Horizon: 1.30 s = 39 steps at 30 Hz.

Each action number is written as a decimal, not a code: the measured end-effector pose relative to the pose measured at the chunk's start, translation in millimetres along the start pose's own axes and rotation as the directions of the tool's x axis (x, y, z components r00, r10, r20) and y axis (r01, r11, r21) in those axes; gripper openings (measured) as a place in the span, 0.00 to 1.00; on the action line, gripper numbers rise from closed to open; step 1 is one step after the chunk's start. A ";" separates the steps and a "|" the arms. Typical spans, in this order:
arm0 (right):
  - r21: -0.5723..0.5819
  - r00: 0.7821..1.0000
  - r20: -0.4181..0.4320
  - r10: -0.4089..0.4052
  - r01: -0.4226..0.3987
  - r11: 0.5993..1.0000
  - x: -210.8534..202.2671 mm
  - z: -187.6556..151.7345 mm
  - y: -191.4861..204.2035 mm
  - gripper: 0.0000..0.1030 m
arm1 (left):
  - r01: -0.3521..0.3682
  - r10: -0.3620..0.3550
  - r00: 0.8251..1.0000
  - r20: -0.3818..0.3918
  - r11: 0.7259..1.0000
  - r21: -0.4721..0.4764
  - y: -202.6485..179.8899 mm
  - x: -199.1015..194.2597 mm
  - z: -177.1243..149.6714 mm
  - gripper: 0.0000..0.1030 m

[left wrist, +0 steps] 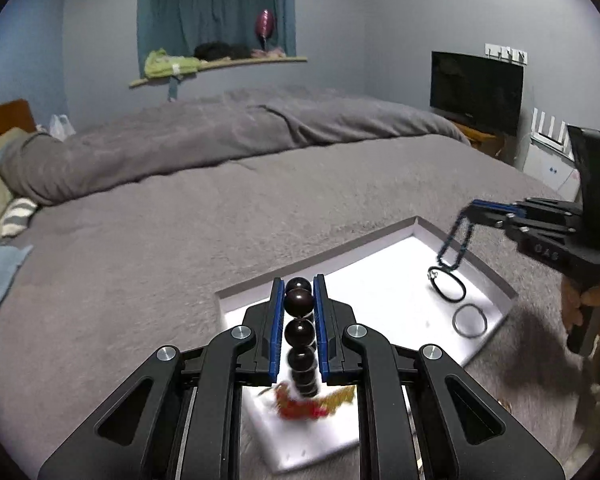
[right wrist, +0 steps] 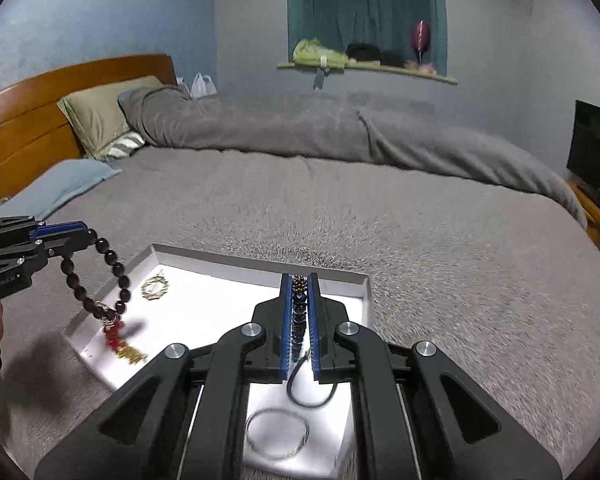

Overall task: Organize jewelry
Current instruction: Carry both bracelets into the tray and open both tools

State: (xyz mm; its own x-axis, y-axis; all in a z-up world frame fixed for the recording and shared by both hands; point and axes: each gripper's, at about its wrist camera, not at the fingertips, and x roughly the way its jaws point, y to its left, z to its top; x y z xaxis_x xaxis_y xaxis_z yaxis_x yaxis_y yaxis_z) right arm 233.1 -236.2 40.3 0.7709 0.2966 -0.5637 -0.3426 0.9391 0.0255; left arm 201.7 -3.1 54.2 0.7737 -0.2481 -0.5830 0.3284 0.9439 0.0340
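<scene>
A grey bed (right wrist: pixel 340 208) carries a shallow white tray (right wrist: pixel 204 308) near its front edge. Over the tray's left side the left gripper (left wrist: pixel 299 292) is clamped on a dark beaded bracelet (left wrist: pixel 299 332); the big round beads sit between its blue pads, and the loop hangs below with a red and gold tassel (right wrist: pixel 118 342) at its low end. Over the tray's right side the right gripper (right wrist: pixel 299 284) is pinched nearly closed on a small-beaded bracelet (right wrist: pixel 299 312), which dangles from its tips. A black ring (left wrist: pixel 447 284) lies near the tray's right edge, a clear bangle (left wrist: pixel 469 320) just in front of it, and a small gold wreath-like piece (right wrist: pixel 155 288) towards the far left corner.
</scene>
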 end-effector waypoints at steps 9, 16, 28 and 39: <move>-0.002 0.994 -0.088 0.070 -0.070 0.998 56.9 12.1 4.4 0.07 | 0.125 -0.125 0.991 -0.052 0.992 0.000 -22.6 51.3 20.7 0.15; -0.024 0.980 -0.192 0.046 -0.052 0.998 88.0 10.7 5.4 0.07 | 0.060 -0.064 0.982 -0.177 0.998 -0.029 -15.9 98.8 12.2 0.15; -0.064 0.942 -0.327 -0.072 0.055 0.996 114.3 7.8 -6.0 0.07 | -0.045 0.043 0.964 -0.264 0.999 0.000 -4.9 122.8 -1.7 0.15; -0.021 0.940 -0.341 -0.031 0.025 0.999 115.1 6.0 -10.6 0.26 | -0.032 0.032 0.962 -0.270 0.999 0.004 -5.8 128.4 -1.1 0.18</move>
State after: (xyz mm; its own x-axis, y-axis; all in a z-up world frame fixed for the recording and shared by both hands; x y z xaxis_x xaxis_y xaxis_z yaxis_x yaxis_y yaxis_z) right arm 328.6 -210.9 -19.9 0.5520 0.1902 -0.8119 -0.3343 0.9424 -0.0065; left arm 298.6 -40.2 -21.7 0.6086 -0.1501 -0.7792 0.3058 0.9504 0.0558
